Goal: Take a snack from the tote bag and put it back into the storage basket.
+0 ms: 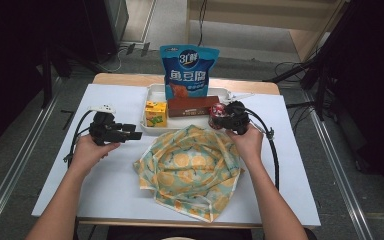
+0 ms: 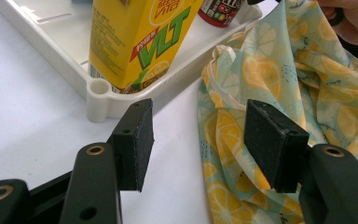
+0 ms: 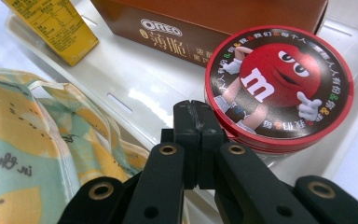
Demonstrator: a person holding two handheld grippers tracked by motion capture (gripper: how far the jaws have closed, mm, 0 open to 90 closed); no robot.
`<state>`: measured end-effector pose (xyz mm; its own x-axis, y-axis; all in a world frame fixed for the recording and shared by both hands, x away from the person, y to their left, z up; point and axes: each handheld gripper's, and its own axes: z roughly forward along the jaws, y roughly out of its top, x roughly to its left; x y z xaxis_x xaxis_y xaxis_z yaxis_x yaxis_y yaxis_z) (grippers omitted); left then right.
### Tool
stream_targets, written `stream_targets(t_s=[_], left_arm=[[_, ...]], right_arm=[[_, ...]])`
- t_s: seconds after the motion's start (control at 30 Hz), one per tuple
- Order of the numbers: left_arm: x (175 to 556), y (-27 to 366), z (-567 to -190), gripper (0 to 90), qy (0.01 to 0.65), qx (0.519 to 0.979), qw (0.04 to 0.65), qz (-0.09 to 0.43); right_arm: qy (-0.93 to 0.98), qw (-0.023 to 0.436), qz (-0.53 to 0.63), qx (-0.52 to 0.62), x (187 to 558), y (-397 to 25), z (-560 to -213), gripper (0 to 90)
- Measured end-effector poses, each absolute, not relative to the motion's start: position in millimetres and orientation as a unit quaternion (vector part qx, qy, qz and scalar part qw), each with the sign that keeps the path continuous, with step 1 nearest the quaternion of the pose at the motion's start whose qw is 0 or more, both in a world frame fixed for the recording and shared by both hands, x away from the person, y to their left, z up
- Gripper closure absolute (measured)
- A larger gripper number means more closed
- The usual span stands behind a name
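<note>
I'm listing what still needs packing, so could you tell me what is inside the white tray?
The white tray holds a yellow drink carton, a brown Oreo box, a red round tin and an upright blue snack bag. The tray floor behind the bag is hidden.

White-topped table (image 1: 115, 180) on grey floor (image 1: 25, 125). Metal floor rails (image 1: 10, 170) at 9 and 3 o'clock. Light wooden furniture (image 1: 280, 15) at 12 o'clock. Dark equipment (image 1: 105, 20) at 11 o'clock.

right tool (image 3: 196, 140): jaws pressed together, nothing between them | round M&M tin (image 3: 279, 88): just beyond tool tip, lying in white tray (image 3: 121, 79) | brown Oreo box (image 3: 205, 23): behind tin | yellow carton (image 3: 56, 25): upper left in tray | lemon-print cloth (image 3: 32, 154): lower left, overlapping tray's near rim
</note>
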<state>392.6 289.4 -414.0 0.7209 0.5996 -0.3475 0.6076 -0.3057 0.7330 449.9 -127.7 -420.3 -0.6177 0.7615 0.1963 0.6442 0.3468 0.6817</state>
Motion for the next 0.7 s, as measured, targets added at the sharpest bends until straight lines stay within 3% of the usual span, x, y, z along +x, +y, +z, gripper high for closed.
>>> stream_targets(t_s=[0.7], left_arm=[[394.5,288.9,-414.4,43.3,0.375,0.808,0.455,-0.006]], right_arm=[[0.814,0.079,0.378,0.434,448.9,-136.5,-420.3,90.0]])
